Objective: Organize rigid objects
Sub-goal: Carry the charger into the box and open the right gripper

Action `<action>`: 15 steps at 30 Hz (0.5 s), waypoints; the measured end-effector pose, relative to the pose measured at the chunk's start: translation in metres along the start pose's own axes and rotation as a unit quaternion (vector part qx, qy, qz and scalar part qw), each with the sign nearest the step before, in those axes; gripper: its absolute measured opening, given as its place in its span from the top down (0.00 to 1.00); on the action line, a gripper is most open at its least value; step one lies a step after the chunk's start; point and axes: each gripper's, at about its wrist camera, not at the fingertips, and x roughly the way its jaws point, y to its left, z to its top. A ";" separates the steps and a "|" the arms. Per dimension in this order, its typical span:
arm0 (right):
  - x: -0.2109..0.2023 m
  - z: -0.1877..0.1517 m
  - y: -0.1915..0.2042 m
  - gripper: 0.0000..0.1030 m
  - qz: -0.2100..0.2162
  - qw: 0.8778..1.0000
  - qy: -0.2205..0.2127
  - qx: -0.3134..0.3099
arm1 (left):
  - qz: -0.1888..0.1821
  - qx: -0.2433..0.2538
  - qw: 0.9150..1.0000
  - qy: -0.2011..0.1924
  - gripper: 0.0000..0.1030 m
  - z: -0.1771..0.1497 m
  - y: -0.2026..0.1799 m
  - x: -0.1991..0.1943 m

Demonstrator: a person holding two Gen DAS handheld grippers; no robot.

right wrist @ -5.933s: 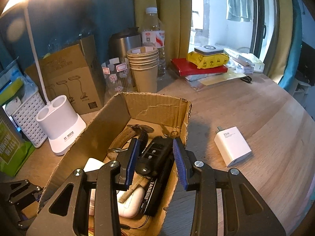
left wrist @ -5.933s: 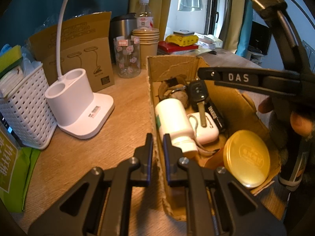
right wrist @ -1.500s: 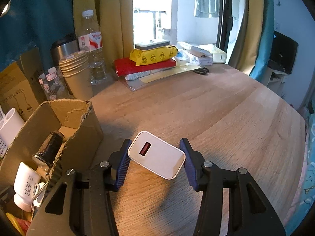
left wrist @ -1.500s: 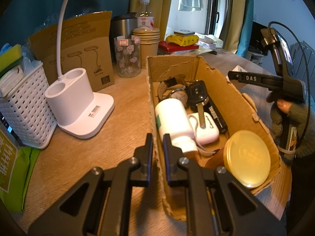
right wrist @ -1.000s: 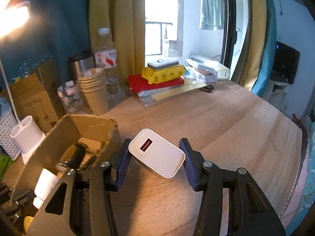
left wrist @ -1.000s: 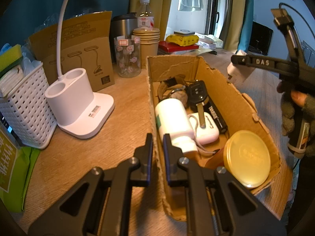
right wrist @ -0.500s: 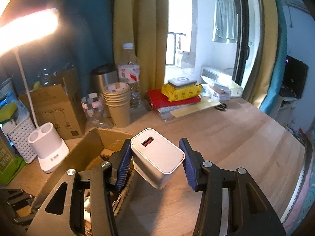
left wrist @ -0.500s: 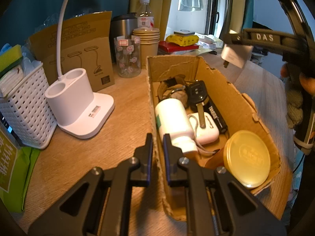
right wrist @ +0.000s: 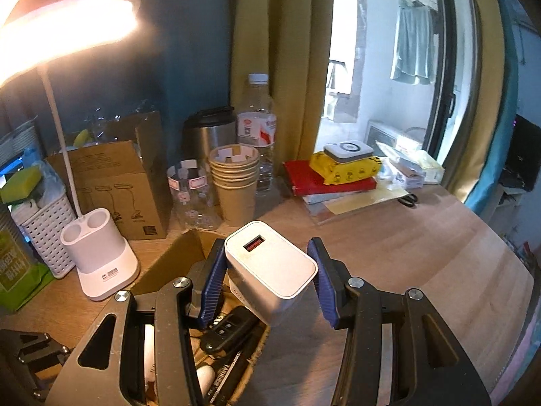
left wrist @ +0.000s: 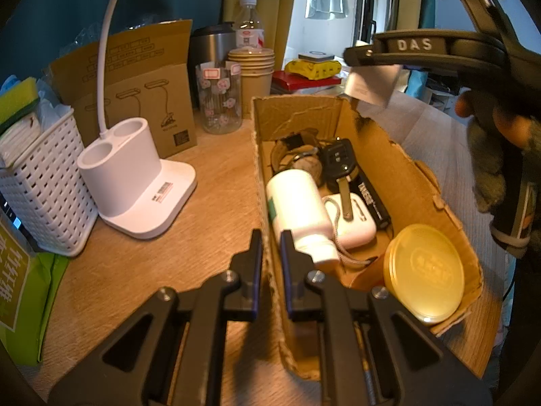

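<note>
My right gripper (right wrist: 267,277) is shut on a white USB charger (right wrist: 268,270) and holds it in the air above the far end of an open cardboard box (left wrist: 389,155); the charger also shows in the left wrist view (left wrist: 370,84). My left gripper (left wrist: 270,253) is shut on the box's near left wall. In the box lie a white bottle (left wrist: 297,209), a car key (left wrist: 339,165), a white earbud case (left wrist: 351,220), a watch (left wrist: 297,155) and a round yellow tin (left wrist: 424,272).
A white lamp base (left wrist: 135,182), a white basket (left wrist: 37,182), a lamp carton (left wrist: 135,81), a glass jar (left wrist: 219,101), stacked paper cups (right wrist: 235,182), a water bottle (right wrist: 258,128) and books (right wrist: 331,179) stand along the back of the wooden table (right wrist: 422,253).
My right gripper picked the charger off the table right of the box, lifted it and carried it left over the box's far end. My left gripper kept its hold on the box wall.
</note>
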 end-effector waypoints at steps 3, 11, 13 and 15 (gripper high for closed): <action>0.004 0.002 0.006 0.50 0.004 1.000 0.002 -0.008 | 0.000 0.000 1.000 0.000 0.89 0.000 0.000 0.000; 0.028 0.007 0.015 0.50 0.002 0.999 0.021 -0.026 | 0.000 0.000 1.000 0.000 0.89 0.000 0.000 0.000; 0.036 0.005 0.016 0.50 0.003 0.999 0.029 -0.030 | 0.000 0.000 1.000 0.000 0.89 0.000 0.000 0.000; 0.043 0.002 0.017 0.50 0.003 0.999 0.037 -0.032 | 0.000 0.000 1.000 0.000 0.89 0.000 0.000 0.000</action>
